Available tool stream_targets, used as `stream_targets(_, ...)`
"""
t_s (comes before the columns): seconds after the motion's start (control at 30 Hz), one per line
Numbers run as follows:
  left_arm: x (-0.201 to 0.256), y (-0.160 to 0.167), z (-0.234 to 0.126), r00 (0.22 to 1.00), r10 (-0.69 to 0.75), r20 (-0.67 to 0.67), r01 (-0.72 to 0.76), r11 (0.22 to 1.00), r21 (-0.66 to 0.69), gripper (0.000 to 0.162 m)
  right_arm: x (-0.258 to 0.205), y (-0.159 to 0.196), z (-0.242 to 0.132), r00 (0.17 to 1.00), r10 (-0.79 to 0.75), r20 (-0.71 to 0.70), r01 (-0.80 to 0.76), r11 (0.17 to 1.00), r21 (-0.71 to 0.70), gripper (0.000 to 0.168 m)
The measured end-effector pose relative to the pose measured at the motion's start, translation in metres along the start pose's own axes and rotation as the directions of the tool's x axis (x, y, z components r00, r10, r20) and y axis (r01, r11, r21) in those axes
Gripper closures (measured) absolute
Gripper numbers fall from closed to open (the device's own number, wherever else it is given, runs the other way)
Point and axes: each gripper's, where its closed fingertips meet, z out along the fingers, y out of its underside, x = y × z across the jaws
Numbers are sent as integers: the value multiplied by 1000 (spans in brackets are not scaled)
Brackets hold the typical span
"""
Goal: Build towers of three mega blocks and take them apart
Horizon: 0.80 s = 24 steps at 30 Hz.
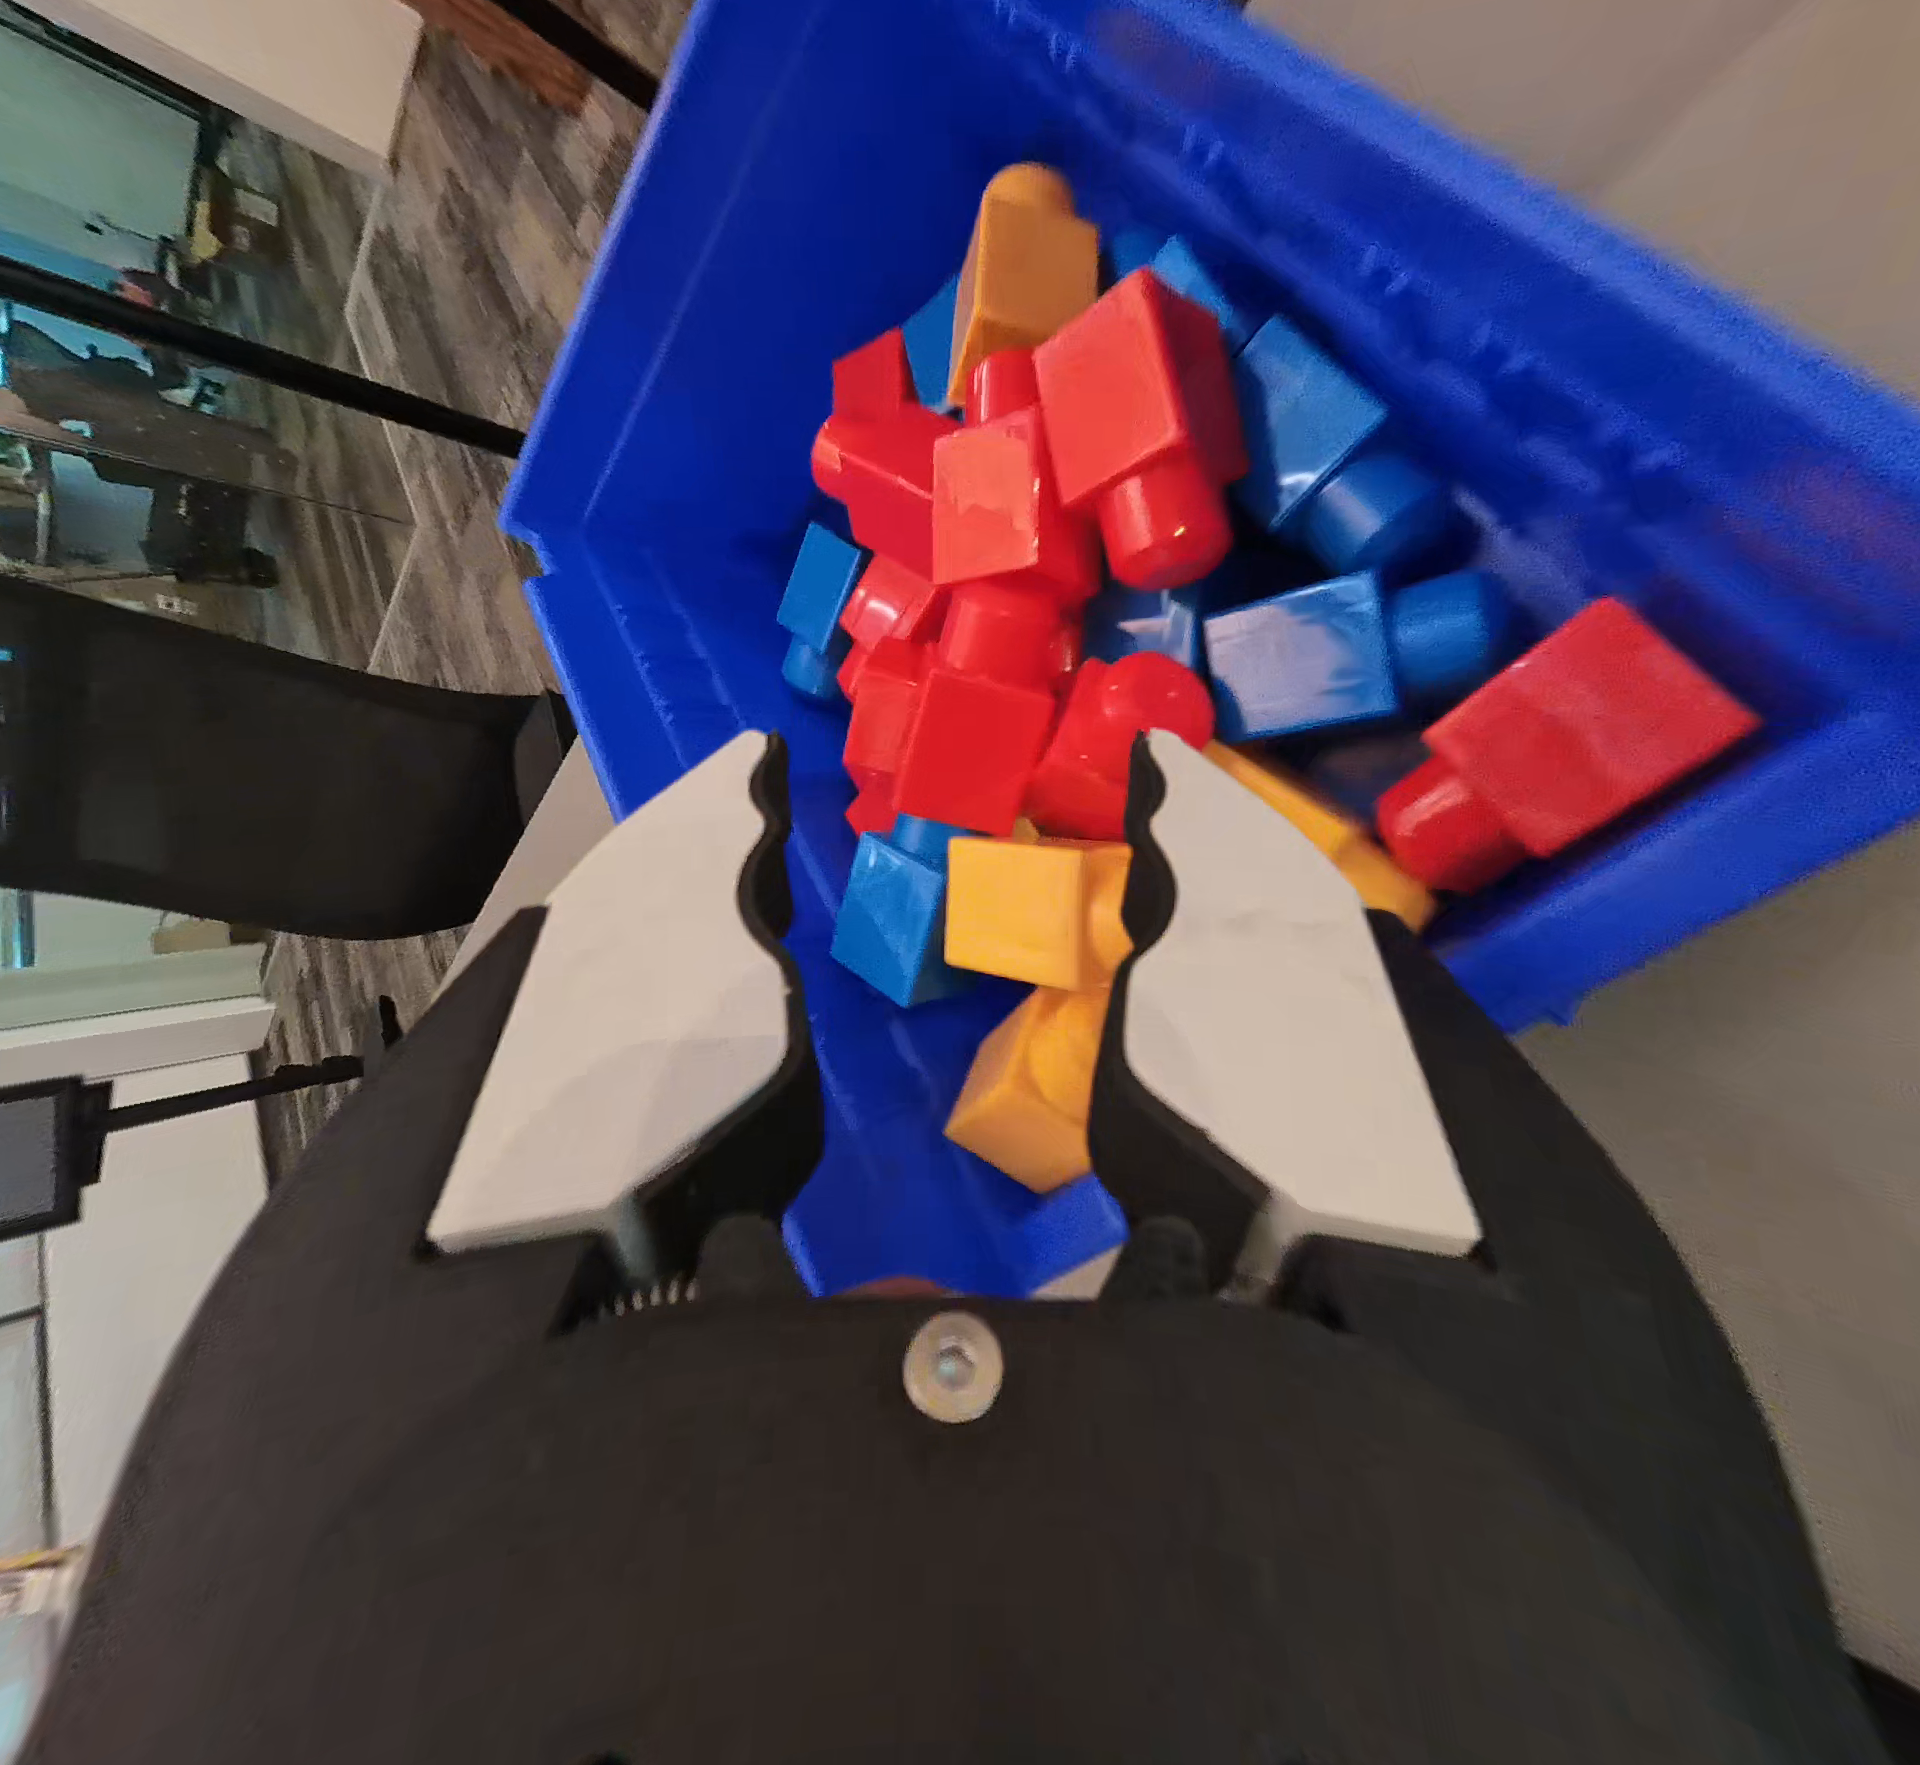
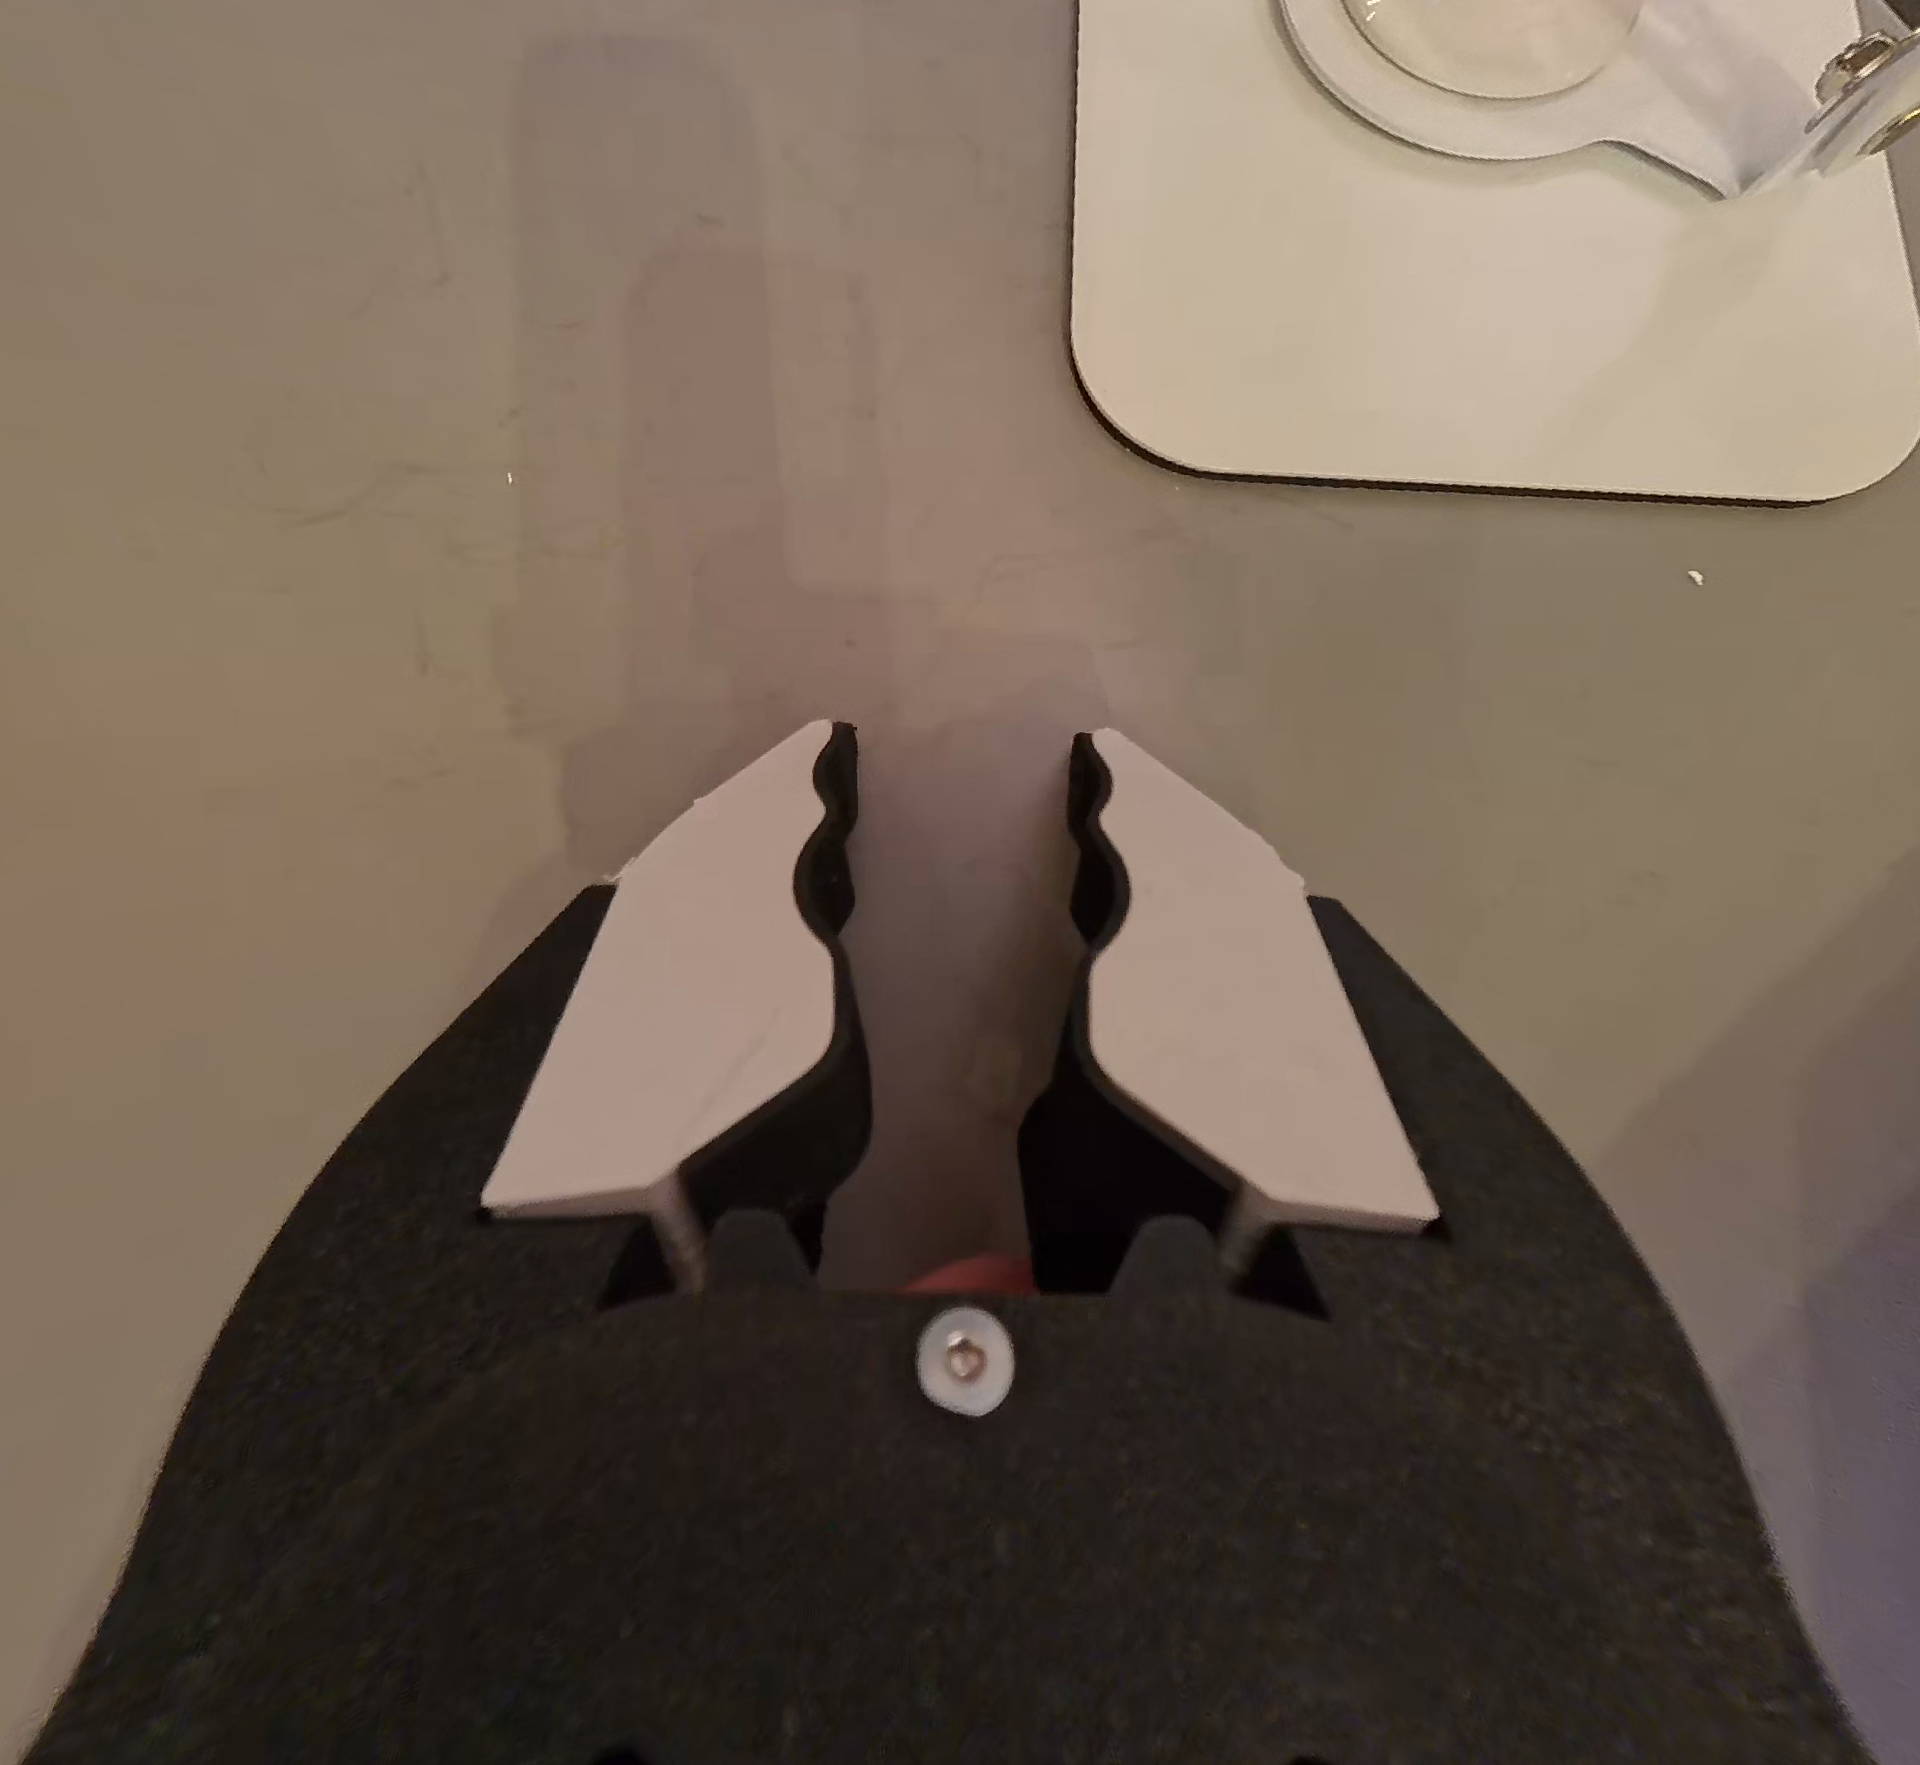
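Observation:
A blue bin (image 1: 831,188) holds a heap of red, blue and yellow mega blocks. My left gripper (image 1: 956,754) is open and empty, hanging over the bin's near end. A red block (image 1: 977,749) lies between its fingertips, lower down in the heap. A yellow block (image 1: 1029,910) and a blue block (image 1: 894,915) lie just below, between the fingers. My right gripper (image 2: 964,741) is open and empty over bare grey table (image 2: 416,365). A sliver of something red (image 2: 966,1277) shows at the base of its fingers; what it is I cannot tell.
A white mat (image 2: 1455,313) with a clear suction-cup mount (image 2: 1455,1) lies at the right wrist view's top right. In the left wrist view a black chair (image 1: 260,759) and patterned floor (image 1: 468,209) show beyond the table's edge, left of the bin. My hands' fingertips stand some 45 cm from each other.

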Motion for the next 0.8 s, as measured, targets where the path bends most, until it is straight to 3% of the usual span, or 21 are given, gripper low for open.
stream_targets(0.2, 0, 30, 38, 980, 178, -87, -192, 961, -201, 107, 0, 0, 0, 1000, -2, 2, 2, 1000, 1, 130)
stream_targets(0.4, -8, 33, 52, 977, 191, -98, -209, 953, -219, 109, -1, 0, 0, 1000, -6, 7, 6, 1000, 1, 129)
stream_targets(0.57, -11, 31, 59, 961, 253, -112, -272, 939, -212, 126, -2, 0, 0, 1000, -10, 11, 10, 1000, 1, 129)
stream_targets(0.8, -16, 28, 60, 960, 272, -70, -281, 941, -188, 128, -2, 0, 0, 1000, -14, 13, 14, 1000, 1, 129)
